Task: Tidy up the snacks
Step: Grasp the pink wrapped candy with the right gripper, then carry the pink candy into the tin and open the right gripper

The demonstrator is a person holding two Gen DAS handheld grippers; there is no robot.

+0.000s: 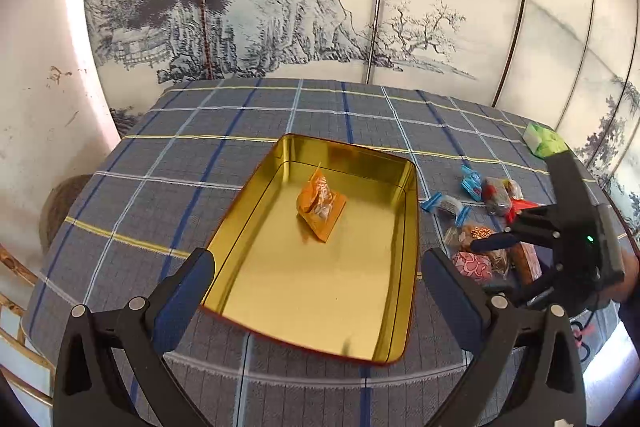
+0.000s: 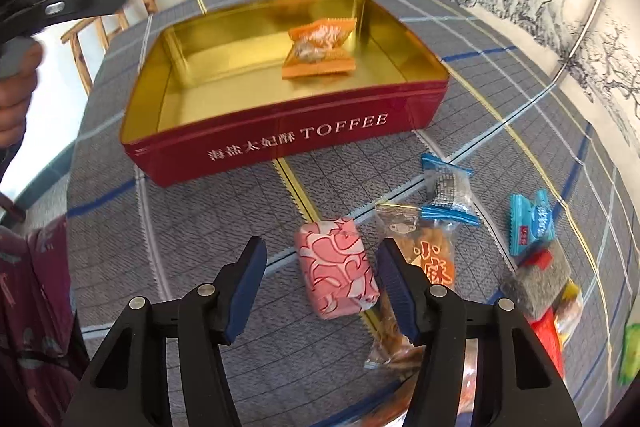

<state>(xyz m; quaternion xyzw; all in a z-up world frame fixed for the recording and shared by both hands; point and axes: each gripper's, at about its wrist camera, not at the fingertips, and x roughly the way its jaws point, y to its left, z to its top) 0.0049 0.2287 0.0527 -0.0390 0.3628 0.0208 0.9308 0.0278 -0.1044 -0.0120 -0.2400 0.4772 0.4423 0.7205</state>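
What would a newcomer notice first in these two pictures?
First, the red rectangular toffee tin with a gold interior in the middle of the plaid tablecloth, holding one orange wrapped snack. Next, a pink patterned packet lies ahead of the right gripper, whose jaws are open.

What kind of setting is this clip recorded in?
Probably a home dining or sitting room: a table under a plaid tablecloth, ink-landscape wall panels behind it, and a bamboo chair beside it. Wrapped snacks lie beside an open toffee tin.
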